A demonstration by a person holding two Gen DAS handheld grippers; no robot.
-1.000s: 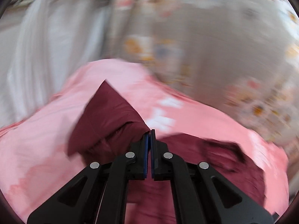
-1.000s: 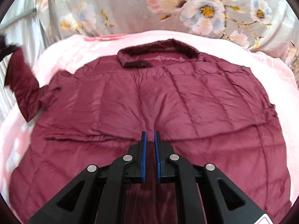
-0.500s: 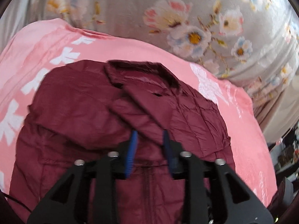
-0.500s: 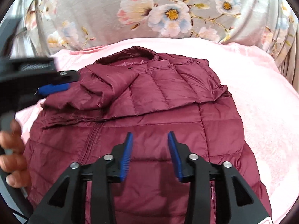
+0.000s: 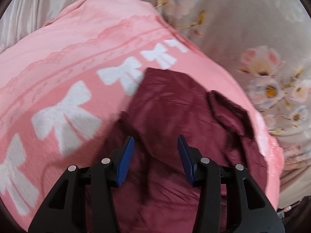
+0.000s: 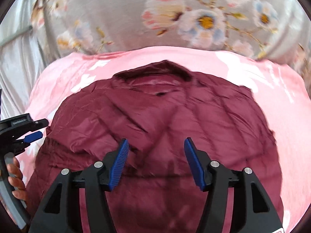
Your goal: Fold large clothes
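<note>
Left wrist view: we see the left gripper with its blue fingers spread apart, holding nothing, above the maroon puffer jacket. The jacket fills the centre and lower right of the frame, its collar at right, lying on a pink blanket with white bows.

Right wrist view: the right gripper is likewise released over the jacket at frame centre; the left gripper sits at the left edge, held by a hand; floral fabric across the top

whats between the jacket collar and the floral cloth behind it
Only a strip of pink blanket separates the jacket collar from the floral cloth, clearest in the right wrist view.
</note>
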